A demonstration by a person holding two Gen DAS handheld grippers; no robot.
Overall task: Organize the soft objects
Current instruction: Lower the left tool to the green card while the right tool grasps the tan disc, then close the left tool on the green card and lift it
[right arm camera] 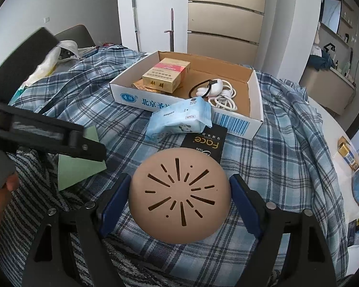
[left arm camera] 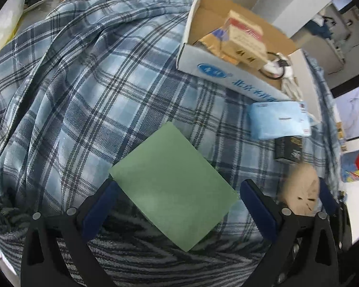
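Note:
A green square cloth [left arm camera: 173,186] lies flat on the blue plaid blanket [left arm camera: 88,83]. My left gripper [left arm camera: 179,191] is open, one finger on each side of the cloth, not clamping it. The cloth's corner also shows in the right wrist view [right arm camera: 79,165]. My right gripper [right arm camera: 179,191] is shut on a tan round soft pad with slits [right arm camera: 179,193], held between both blue fingers. The pad shows blurred in the left wrist view [left arm camera: 301,191]. A light blue tissue pack [right arm camera: 179,119] lies in front of the cardboard box [right arm camera: 227,119].
The open cardboard box [left arm camera: 239,83] holds a gold and red carton [right arm camera: 166,75] and a white cable [right arm camera: 220,93]. A black packet [right arm camera: 205,143] lies by the tissue pack. A white bag [right arm camera: 57,55] sits far left. The left gripper's body [right arm camera: 47,131] shows at left.

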